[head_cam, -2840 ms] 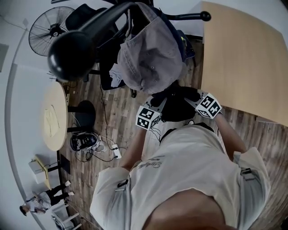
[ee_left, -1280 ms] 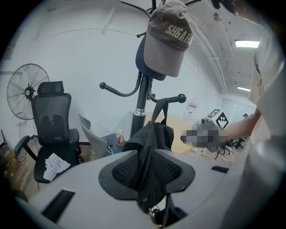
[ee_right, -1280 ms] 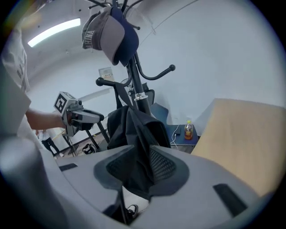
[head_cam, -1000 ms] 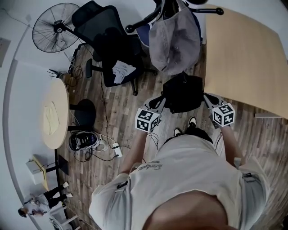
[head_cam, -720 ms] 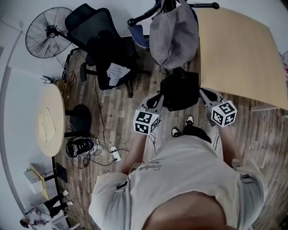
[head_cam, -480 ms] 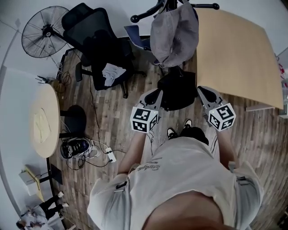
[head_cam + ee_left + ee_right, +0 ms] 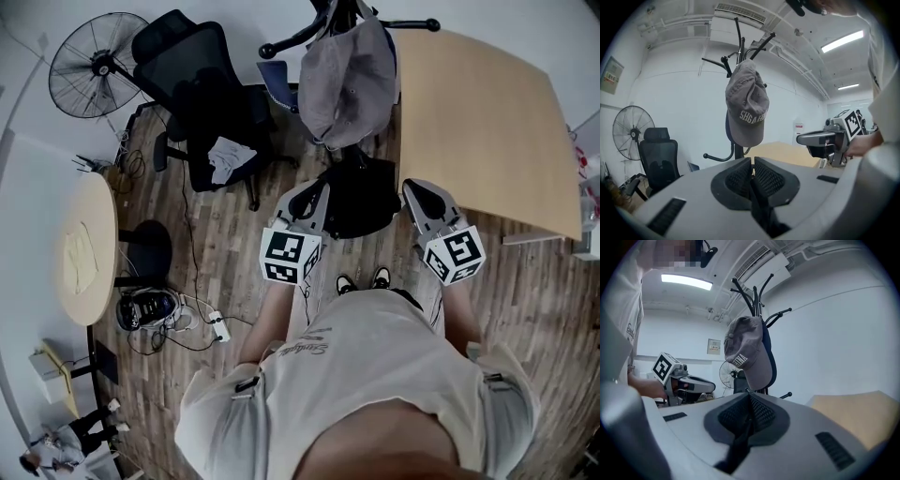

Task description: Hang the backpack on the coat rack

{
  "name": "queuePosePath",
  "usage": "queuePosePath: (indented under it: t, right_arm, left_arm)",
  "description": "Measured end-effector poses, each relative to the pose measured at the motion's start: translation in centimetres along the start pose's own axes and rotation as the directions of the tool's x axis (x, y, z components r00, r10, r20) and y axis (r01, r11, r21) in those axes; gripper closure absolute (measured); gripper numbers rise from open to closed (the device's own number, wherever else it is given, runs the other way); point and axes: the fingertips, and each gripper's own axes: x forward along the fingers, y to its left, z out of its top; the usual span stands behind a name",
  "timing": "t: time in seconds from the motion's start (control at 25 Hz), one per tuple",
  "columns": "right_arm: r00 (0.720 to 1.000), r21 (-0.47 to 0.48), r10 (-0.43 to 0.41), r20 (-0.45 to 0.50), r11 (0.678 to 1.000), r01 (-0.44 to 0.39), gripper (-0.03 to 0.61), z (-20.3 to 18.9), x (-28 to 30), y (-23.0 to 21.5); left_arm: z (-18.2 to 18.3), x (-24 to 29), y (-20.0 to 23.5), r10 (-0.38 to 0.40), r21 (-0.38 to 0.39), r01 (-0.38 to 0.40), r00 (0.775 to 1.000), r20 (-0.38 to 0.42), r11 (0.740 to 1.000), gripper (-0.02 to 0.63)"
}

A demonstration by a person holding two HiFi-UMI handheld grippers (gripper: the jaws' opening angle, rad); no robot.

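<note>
**A:** Backpack (image 7: pixel 361 199): where is it in the head view?

**B:** It's black and soft, slung between the left gripper (image 7: pixel 312 195) and right gripper (image 7: pixel 415 193), facing the coat rack (image 7: pixel 292 36). I'd guess it's held that way to spread it for a hook.

**A:** And the left gripper view?

**B:** Ribbed pads (image 7: pixel 739 178) clamp a thin dark left strap (image 7: pixel 761 212). A grey cloth cap (image 7: pixel 746 110) hangs ahead.

**A:** The right gripper view?

**B:** Much the same, with the jaws pinched on the flat right strap (image 7: pixel 736 449).

head view: steep down | gripper views: level, fwd | shared: coat rack (image 7: pixel 291 36), cap (image 7: pixel 347 80)
</note>
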Motion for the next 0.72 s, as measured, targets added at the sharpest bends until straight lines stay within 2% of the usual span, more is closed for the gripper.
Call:
queuePosePath:
  t: [0.2,0.72]
  right_arm:
    - [0.999,-0.077,0.046,0.03,0.996,-0.044,0.584,1.2,-0.1,0.2]
    - [0.995,-0.065,0.096,-0.007,0.993,-0.096,0.584,0.0,0.1,-0.8]
  left_arm:
    - [0.9,1.1,-0.6,0.022,0.0,-0.022,0.999,0.037,1.0,0.583]
    - [0.4,1.6,-0.8,0.099,0.001,-0.099,0.995,0.018,0.995,0.583]
